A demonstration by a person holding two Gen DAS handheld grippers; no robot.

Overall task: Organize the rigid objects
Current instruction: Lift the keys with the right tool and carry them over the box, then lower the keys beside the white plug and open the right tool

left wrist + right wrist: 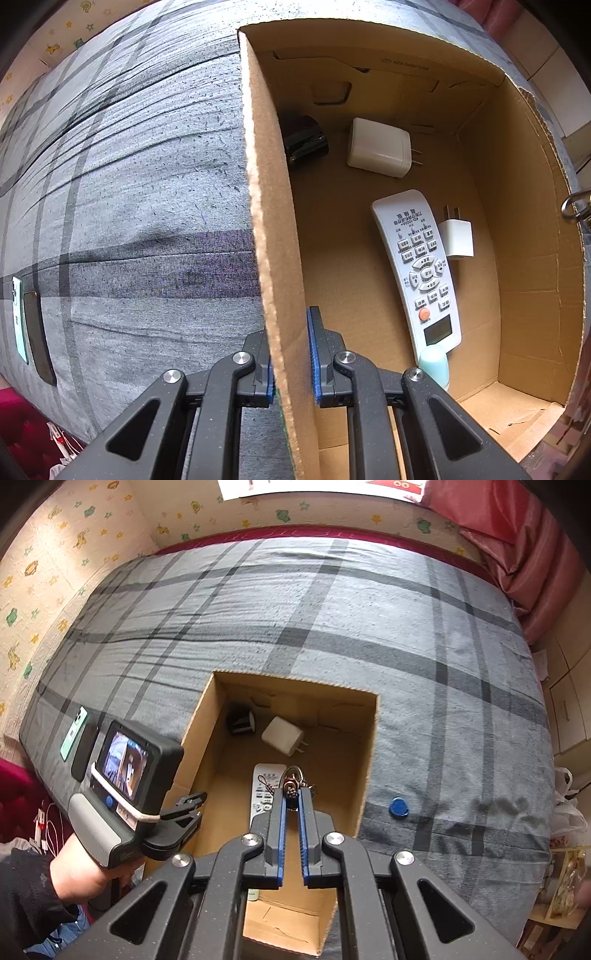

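Jaws of the left gripper clamp the open brown cardboard box's left wall. Right gripper, pinched on a metal keyring bunch, hangs above that box, over its white remote control.

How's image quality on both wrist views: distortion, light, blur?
Left wrist: strong fisheye bulge bends the cardboard box wall; remote control sharp, its buttons clear; the box's left inside corner, by a dark object, is shaded. Right wrist: even daylight, dark lens corners, plaid bedsheet curved, keyring at the gripper tips crisp.
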